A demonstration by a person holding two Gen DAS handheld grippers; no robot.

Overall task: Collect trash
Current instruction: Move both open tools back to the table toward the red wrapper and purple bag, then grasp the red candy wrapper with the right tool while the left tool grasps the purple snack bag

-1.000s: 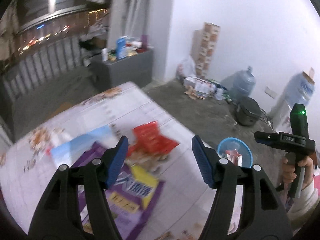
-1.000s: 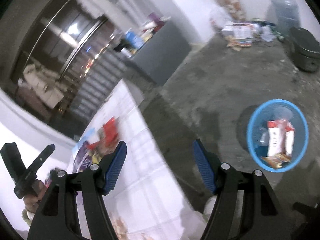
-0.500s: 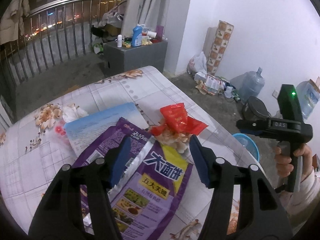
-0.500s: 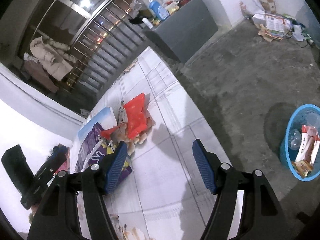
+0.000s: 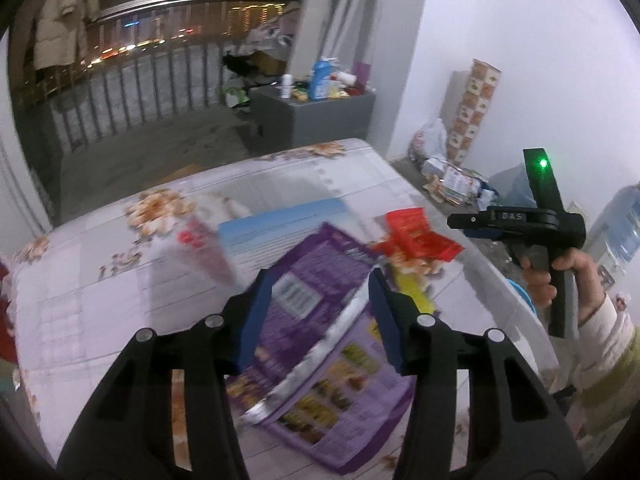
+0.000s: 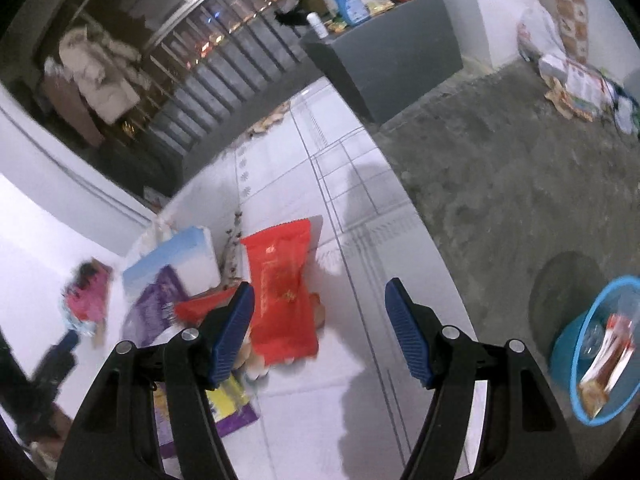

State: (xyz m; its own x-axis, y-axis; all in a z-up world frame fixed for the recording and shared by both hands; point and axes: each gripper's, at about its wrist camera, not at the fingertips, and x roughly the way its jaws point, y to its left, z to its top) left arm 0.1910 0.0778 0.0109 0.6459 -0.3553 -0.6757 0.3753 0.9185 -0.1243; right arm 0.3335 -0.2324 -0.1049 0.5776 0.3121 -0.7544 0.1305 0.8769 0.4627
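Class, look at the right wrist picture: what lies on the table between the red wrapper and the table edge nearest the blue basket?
Nothing: in the right wrist view the stretch from the red wrapper to the table edge facing the blue basket is bare tiled tablecloth, with only shadow.

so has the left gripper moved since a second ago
Yes. The left gripper has come in over the flowered table and now frames the purple snack bag; its jaws have just been closing, not yet pressing it.

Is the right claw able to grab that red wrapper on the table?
Probably yes. The right claw is open above the table, and the red wrapper lies on top of the pile just beside its left finger, with nothing covering it.
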